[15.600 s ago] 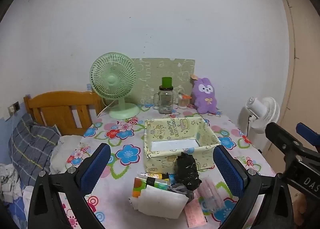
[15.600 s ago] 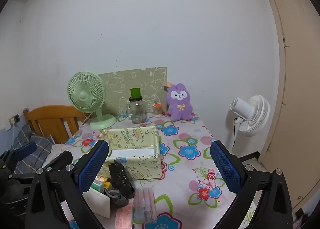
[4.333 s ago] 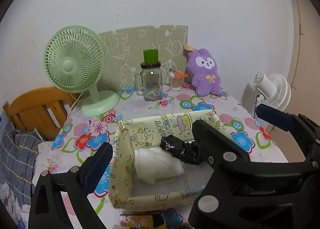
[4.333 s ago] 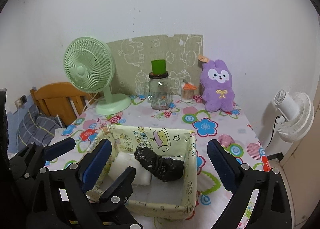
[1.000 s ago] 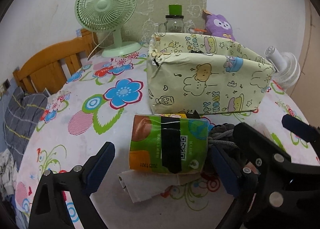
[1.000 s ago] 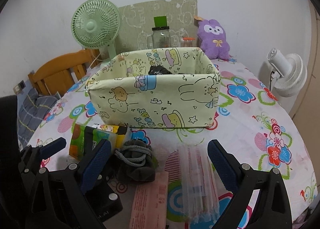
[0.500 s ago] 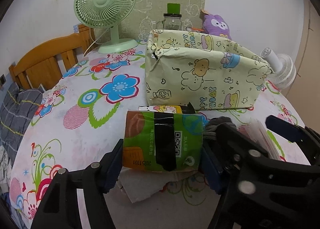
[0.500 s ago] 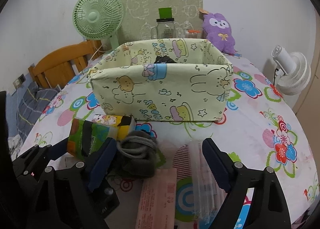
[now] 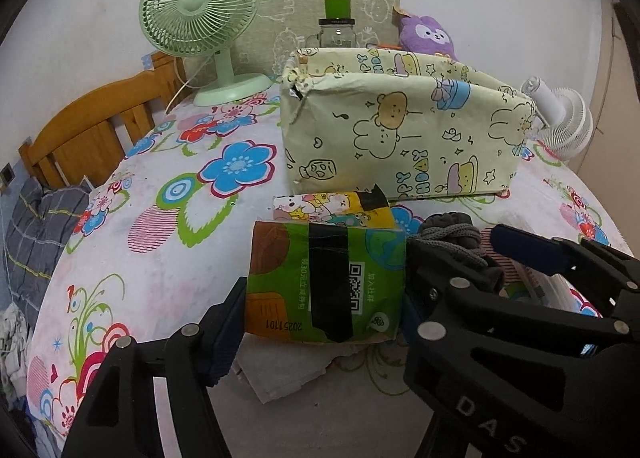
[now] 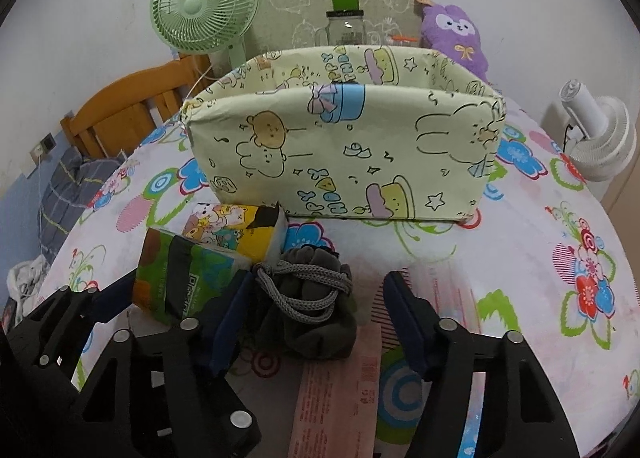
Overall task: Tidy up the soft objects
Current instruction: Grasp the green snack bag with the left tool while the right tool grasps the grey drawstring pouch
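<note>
A green tissue pack (image 9: 325,281) with black tape lies in front of the yellow cartoon-print fabric box (image 9: 404,138). My left gripper (image 9: 320,310) has closed on the pack's two sides. The pack also shows in the right wrist view (image 10: 180,278). A grey drawstring pouch (image 10: 312,298) lies right of it. My right gripper (image 10: 316,318) is partly closed around the pouch, with its left pad touching and its right finger (image 10: 404,322) a little apart. A yellow cartoon tissue pack (image 10: 236,232) lies behind. The box's contents are hidden.
A pink packet (image 10: 340,402) and a clear packet lie near the right gripper. White tissue (image 9: 280,374) lies under the green pack. A green fan (image 9: 200,14), jar (image 9: 337,30) and purple plush (image 10: 456,34) stand at the back. A wooden chair (image 9: 92,130) is left, a white fan (image 10: 596,134) right.
Both grippers moved forward and closed in: the left has closed onto the green tissue pack, the right has narrowed around the grey pouch.
</note>
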A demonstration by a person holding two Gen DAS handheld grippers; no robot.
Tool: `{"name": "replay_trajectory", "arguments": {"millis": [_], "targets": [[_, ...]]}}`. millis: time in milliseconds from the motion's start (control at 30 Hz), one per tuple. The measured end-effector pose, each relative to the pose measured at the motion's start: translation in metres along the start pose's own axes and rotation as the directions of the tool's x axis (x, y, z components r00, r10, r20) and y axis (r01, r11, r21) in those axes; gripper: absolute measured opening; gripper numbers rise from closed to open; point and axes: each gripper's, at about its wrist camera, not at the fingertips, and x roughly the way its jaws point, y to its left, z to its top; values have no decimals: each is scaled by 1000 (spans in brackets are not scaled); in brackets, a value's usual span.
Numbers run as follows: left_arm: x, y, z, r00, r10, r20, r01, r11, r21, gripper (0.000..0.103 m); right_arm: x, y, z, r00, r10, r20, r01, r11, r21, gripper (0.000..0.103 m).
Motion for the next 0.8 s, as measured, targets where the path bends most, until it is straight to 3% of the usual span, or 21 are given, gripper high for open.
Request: {"name": "replay_trajectory", "arguments": {"millis": [133,800], "targets": [[0,0,1,1000,-12,-6,12,1000,-9,73,3,2,1,1000,7,-10,-7,1000,-2,53],[-33,-16,13,998,-37,58,38,999,-24,72,-39,-11,9,997,-7,74,5,1000,28,48]]}}
